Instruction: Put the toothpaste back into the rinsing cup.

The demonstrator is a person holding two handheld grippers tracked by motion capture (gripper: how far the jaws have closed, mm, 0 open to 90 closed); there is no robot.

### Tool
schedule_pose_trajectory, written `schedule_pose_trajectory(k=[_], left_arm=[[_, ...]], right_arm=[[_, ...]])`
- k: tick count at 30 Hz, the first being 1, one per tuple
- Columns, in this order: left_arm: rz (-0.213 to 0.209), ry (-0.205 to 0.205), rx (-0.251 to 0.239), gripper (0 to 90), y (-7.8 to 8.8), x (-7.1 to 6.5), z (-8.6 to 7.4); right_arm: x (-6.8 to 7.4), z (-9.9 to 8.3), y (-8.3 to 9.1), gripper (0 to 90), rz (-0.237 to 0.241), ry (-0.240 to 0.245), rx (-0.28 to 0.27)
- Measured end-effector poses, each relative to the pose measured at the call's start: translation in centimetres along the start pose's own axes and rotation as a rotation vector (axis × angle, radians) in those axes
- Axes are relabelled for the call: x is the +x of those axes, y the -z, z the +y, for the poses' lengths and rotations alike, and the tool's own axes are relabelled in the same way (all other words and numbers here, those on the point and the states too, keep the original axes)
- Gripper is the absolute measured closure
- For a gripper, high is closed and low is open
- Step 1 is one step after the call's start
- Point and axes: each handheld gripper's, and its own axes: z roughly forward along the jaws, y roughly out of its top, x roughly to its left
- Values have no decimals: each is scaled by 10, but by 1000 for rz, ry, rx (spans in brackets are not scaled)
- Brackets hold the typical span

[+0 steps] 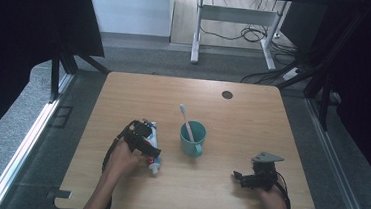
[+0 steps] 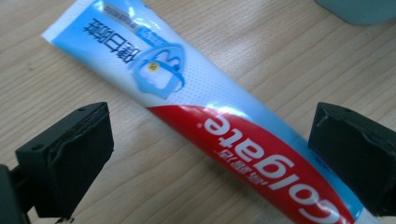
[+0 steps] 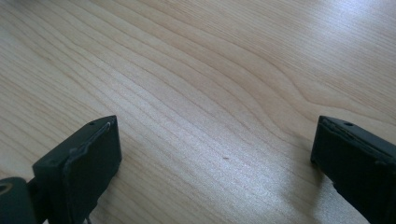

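A red, white and blue Colgate toothpaste tube (image 2: pixel 210 112) lies flat on the wooden table (image 1: pixel 252 120), seen in the high view as the tube (image 1: pixel 153 147) left of centre. My left gripper (image 1: pixel 143 140) hovers right over it, open, with the tube (image 2: pixel 210 112) running diagonally between its two black fingers (image 2: pixel 70 158). A teal mug (image 1: pixel 193 139) stands at the table's middle with a white toothbrush (image 1: pixel 186 121) leaning in it. My right gripper (image 1: pixel 248 179) rests low near the front right, open over bare wood (image 3: pixel 210 93), nothing between its fingers (image 3: pixel 79 168).
A small dark round hole (image 1: pixel 227 95) sits near the table's far edge. Beyond the table are a white desk frame (image 1: pixel 230 23) and cables (image 1: pixel 278 46) on the floor. Dark curtains flank both sides.
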Motion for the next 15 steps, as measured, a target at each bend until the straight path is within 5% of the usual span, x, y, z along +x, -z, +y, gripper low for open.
schedule_pose_trajectory(k=[15], left_arm=[[5,-36,57,51,-3,1,-6]], right_arm=[[0,0,0,13,0,0,0]])
